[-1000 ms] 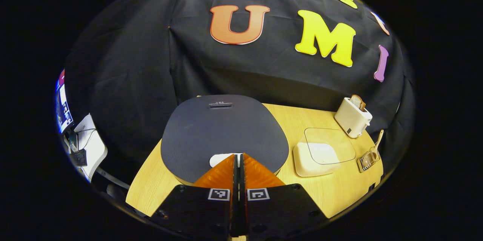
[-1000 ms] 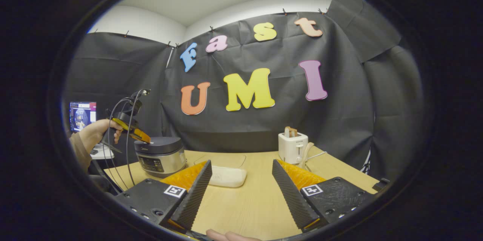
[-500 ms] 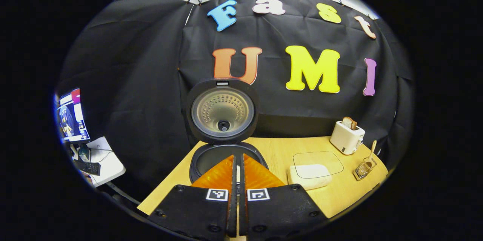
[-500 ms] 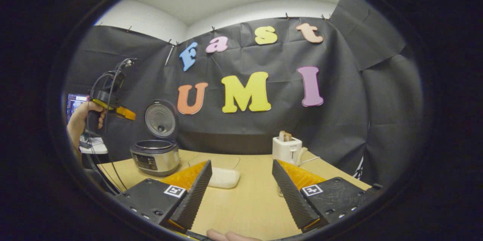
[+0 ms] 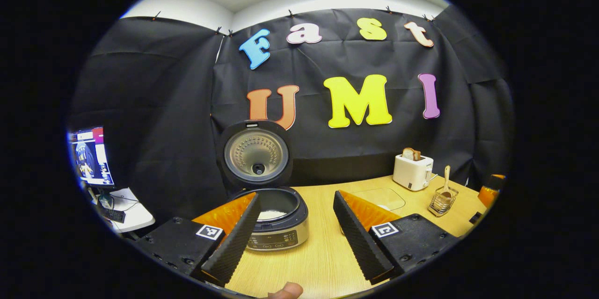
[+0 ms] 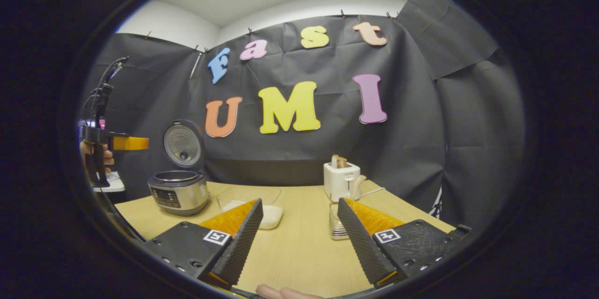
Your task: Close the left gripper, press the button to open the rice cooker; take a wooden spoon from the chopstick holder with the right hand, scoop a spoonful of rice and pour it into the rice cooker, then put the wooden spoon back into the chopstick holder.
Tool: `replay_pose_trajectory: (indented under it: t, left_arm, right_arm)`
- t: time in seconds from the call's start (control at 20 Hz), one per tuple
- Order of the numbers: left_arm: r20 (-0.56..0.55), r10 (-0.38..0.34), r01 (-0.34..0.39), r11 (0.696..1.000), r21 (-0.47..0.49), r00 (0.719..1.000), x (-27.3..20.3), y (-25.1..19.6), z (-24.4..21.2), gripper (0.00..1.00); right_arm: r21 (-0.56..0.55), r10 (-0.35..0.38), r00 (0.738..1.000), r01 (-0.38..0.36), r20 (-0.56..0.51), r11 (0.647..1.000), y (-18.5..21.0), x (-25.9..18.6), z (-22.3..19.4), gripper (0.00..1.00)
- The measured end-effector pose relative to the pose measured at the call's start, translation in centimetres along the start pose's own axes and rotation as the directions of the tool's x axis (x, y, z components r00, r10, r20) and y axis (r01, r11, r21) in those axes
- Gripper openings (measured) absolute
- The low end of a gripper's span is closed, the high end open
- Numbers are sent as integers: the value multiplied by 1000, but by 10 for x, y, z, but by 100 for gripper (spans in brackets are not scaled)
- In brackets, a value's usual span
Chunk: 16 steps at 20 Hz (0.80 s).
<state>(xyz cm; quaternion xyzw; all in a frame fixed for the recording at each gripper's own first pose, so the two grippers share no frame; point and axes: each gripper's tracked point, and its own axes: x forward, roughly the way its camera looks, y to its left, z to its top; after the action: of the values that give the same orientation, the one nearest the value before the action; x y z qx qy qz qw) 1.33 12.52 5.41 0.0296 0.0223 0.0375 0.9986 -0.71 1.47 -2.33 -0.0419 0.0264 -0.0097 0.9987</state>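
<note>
Black cloth hangs behind a pale wooden table (image 5: 323, 252), and the rice cooker (image 5: 276, 219) on that table serves as the landmark. Its lid (image 5: 256, 154) stands upright at the back, inner face toward the camera, and something white lies in the bottom of the pot. In the left gripper view the left gripper (image 5: 294, 229) hangs in the air in front of the cooker, jaws spread wide and holding nothing; one finger overlaps the cooker's near left side in the picture, the other stands to its right. In the right gripper view that same gripper (image 6: 133, 143) shows to the left of the cooker and above it, held in a hand (image 6: 96, 156).

Right of the cooker sits a clear container (image 6: 255, 203) with white rice in it. Farther right of the cooker, near the cloth, a white toaster (image 5: 412, 172) holds a slice of bread. Just in front of the toaster, on the side away from the cooker, stands the wire chopstick holder (image 5: 441, 201) with the wooden spoon (image 5: 447, 179) upright in it.

In the right gripper view the right gripper (image 6: 299, 238) is low over the table, well right of the cooker, jaws spread and empty. The chopstick holder (image 6: 337, 226) lies close ahead, just beside its right finger, apart from it
</note>
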Motion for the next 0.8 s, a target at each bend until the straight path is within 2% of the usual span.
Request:
replay_pose_trajectory:
  t: [0.3, 0.35, 0.4, 0.45, 0.6, 0.65, 0.7, 0.8]
  left_arm:
    - [4, -22, 22, 999, -40, 1000, -20, -24, -38, 99]
    - [3, -19, 19, 999, -33, 1000, -21, -24, -43, 95]
    - [2, -10, 10, 1000, -29, 1000, -23, -22, -47, 99]
    - [2, -12, 12, 999, -32, 1000, -24, -24, -50, 99]
    - [9, -28, 28, 999, -25, 1000, -23, -29, -47, 100]
    - [10, -34, 35, 999, -23, 999, -22, -30, -48, 95]
    - [2, -39, 39, 999, -18, 999, -23, -31, -51, 99]
    - [-3, -27, 27, 999, -17, 1000, -22, -26, -53, 99]
  right_arm:
    - [4, -96, 995, 96, -35, 995, -44, 22, -4, 95]
    - [8, -113, 993, 113, -35, 994, -53, 27, -3, 95]
    - [14, -125, 991, 125, -40, 992, -59, 32, -3, 96]
    - [17, -133, 990, 134, -50, 991, -65, 39, -5, 95]
    - [-1, -154, 986, 154, -67, 988, -83, 67, -8, 95]
    - [-9, -163, 983, 163, -79, 987, -89, 79, -11, 95]
    - [-14, -168, 982, 167, -92, 986, -95, 93, -14, 95]
    - [-22, -164, 976, 163, -146, 986, -105, 123, -24, 96]
